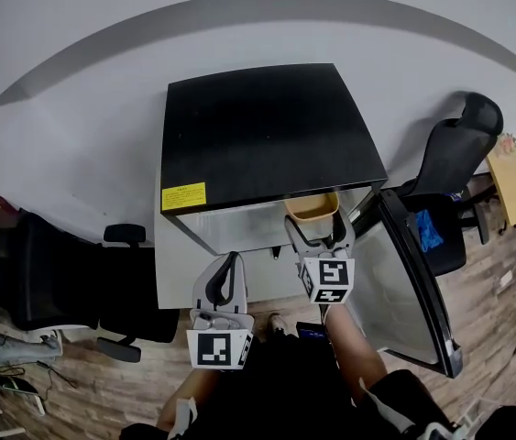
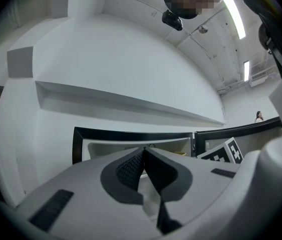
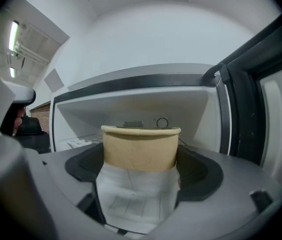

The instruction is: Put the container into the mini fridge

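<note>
The black mini fridge (image 1: 267, 136) stands against the white wall with its door (image 1: 413, 282) swung open to the right. A tan paper container (image 3: 141, 148) sits between the jaws of my right gripper (image 1: 314, 232), which is shut on it just in front of the fridge opening; the same container (image 1: 312, 207) shows from the head view at the opening's edge. The white fridge interior (image 3: 130, 109) lies right behind it. My left gripper (image 1: 225, 284) hangs lower and to the left, jaws shut and empty (image 2: 143, 171).
A black office chair (image 1: 65, 282) stands at the left of the fridge and another (image 1: 455, 168) at the right behind the open door. A cardboard box (image 1: 514, 186) lies at the far right. The floor is wood plank.
</note>
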`<state>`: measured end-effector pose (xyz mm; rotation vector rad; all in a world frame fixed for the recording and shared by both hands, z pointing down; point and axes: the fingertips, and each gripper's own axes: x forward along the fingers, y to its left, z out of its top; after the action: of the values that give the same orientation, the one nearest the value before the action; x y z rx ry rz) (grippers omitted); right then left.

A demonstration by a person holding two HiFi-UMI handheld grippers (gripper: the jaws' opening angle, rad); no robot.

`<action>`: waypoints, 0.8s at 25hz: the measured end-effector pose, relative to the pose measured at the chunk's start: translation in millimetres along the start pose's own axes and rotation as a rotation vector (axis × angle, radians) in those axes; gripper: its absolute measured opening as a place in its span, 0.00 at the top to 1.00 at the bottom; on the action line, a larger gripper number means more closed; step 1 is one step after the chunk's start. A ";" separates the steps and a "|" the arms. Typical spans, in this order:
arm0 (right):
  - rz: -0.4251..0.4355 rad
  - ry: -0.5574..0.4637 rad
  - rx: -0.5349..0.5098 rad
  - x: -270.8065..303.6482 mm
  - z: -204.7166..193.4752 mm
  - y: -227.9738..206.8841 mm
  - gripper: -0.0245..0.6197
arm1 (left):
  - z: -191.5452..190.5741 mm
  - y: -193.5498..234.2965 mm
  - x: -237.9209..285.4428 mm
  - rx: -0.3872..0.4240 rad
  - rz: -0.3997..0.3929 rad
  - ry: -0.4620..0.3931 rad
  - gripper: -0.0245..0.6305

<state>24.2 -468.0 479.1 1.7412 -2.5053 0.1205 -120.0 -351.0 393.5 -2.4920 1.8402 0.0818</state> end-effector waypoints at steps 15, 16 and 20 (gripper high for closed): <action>-0.056 0.068 0.004 48.4 -2.1 2.5 0.24 | -9.2 30.2 14.4 -0.045 -0.065 0.021 0.95; -0.058 0.076 0.000 49.8 -3.7 2.4 0.24 | -9.7 30.4 13.9 -0.047 -0.068 0.023 0.95; -0.062 0.092 -0.006 54.3 -7.0 0.8 0.24 | -13.5 30.8 11.2 -0.063 -0.072 0.040 0.95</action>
<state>4.8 -517.5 492.4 1.7673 -2.3828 0.1840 -145.8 -371.6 406.2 -2.6186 1.7873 0.0896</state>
